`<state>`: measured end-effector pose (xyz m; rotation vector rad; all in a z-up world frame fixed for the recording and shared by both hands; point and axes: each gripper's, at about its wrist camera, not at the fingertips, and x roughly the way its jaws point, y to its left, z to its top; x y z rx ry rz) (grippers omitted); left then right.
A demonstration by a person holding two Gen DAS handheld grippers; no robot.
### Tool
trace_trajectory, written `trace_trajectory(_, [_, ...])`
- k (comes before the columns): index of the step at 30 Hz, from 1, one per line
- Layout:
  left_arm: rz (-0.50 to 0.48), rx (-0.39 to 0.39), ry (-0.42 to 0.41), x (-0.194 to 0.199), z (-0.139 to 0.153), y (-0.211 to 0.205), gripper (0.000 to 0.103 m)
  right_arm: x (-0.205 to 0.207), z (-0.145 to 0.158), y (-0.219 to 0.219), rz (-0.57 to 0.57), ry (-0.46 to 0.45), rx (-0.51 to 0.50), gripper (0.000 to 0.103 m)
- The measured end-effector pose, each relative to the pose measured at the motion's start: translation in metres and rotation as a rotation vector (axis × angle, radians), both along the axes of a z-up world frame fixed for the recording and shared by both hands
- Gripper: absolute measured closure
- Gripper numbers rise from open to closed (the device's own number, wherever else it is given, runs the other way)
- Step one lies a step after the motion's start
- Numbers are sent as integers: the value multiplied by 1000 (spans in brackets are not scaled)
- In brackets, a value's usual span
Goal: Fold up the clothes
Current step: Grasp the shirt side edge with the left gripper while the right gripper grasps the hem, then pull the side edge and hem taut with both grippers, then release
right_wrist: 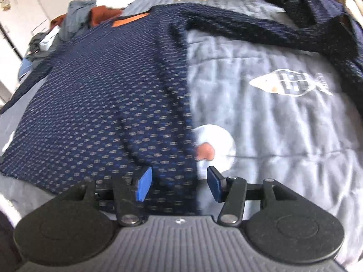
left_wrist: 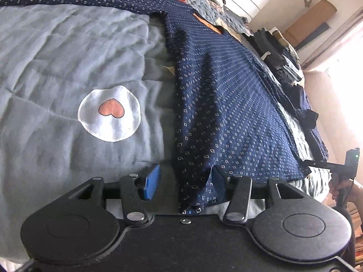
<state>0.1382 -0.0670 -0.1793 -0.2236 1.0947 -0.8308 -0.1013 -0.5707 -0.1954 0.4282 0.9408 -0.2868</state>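
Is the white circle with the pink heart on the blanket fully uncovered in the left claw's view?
Yes, the white circle lies bare on the grey blanket, clear of the blue shirt.

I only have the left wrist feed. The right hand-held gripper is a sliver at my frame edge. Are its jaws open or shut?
Observer: Open. The right hand-held gripper has its blue pads apart over the bottom hem of the shirt, pinching nothing.
Operator: Where's the right sleeve?
Observer: The right sleeve runs out to the right across the quilt and is not folded in.
Operator: Is anything lying on the quilt on that side?
Observer: Nothing loose below the sleeve, just a white fish print on the quilt.
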Motion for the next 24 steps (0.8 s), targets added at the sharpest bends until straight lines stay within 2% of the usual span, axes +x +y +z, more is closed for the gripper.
trace_trajectory(3, [5,15,-6,-3,0,-3,53,-5,-11,-5,11,33,60,49])
trace_trajectory(5, [6,17,-7,-6,0,-7,54,-5,-16,-2,25,35,63,49])
trace_trajectory(6, [6,19,-9,-8,-1,-9,57,-6,-17,-1,14,26,76,49])
trace_trajectory(8, [-5,33,-18,-13,-1,-15,71,-7,-19,-2,-13,9,109,54])
trace_trajectory(9, [-14,45,-19,-15,-2,-17,84,-8,-19,-4,-23,-1,138,70])
trace_trajectory(10, [-20,55,-16,-17,-4,-19,89,-8,-18,-6,-23,-10,167,95])
trace_trajectory(12, [-26,52,-16,-21,-3,-20,95,-12,-16,-7,-30,-26,217,95])
trace_trajectory(18, [-88,-52,-11,-34,23,-10,96,-31,8,-18,-72,-151,343,96])
trace_trajectory(20, [-91,-63,-17,-37,28,-6,96,-36,17,-25,-75,-179,362,97])
trace_trajectory(24, [-124,64,-14,-39,14,-12,96,-41,21,-34,-74,-161,342,97])
